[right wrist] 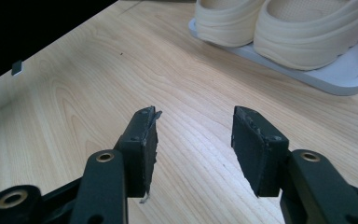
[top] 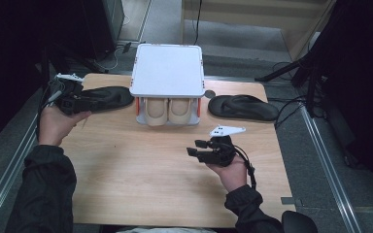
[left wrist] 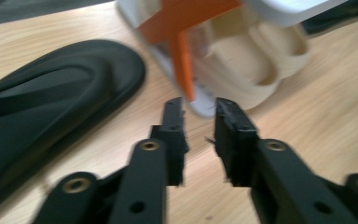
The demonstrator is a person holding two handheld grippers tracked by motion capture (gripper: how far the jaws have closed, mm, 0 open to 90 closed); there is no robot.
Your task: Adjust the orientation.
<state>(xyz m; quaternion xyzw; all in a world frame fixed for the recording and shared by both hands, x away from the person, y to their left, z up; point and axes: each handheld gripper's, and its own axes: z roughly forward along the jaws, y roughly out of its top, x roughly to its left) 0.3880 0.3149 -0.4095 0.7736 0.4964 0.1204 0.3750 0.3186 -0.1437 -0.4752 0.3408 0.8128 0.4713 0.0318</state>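
**Desk:** What sits at the centre?

**Photographer:** A white two-tier plastic shoe rack with orange corner posts (top: 167, 68), at the far edge of the pale wooden tabletop (top: 141, 174). A pair of cream foam slippers (top: 167, 111) fills its lower shelf, toes pointing toward the person. The flat top tier is bare, probably kept free for the next pair.

**Desk:** And the next pair?

**Photographer:** Two black rubber flip-flops, split up. The left black flip-flop (top: 109, 97) lies flat just left of the rack; the right black flip-flop (top: 243, 107) lies flat just right of it. Each seems set within one hand's reach.

**Desk:** Where are the tools?

**Photographer:** The left gripper (top: 85, 103) hovers at the heel end of the left flip-flop, left of the rack. Its jaws are a narrow gap apart with nothing between them, and the sandal lies beside them, not in them. They look poised to pinch its edge.

**Desk:** The other hand?

**Photographer:** The right gripper (top: 193, 147) hangs in front of the rack, over bare wood. Its jaws are wide apart and empty, apparently waiting its turn.
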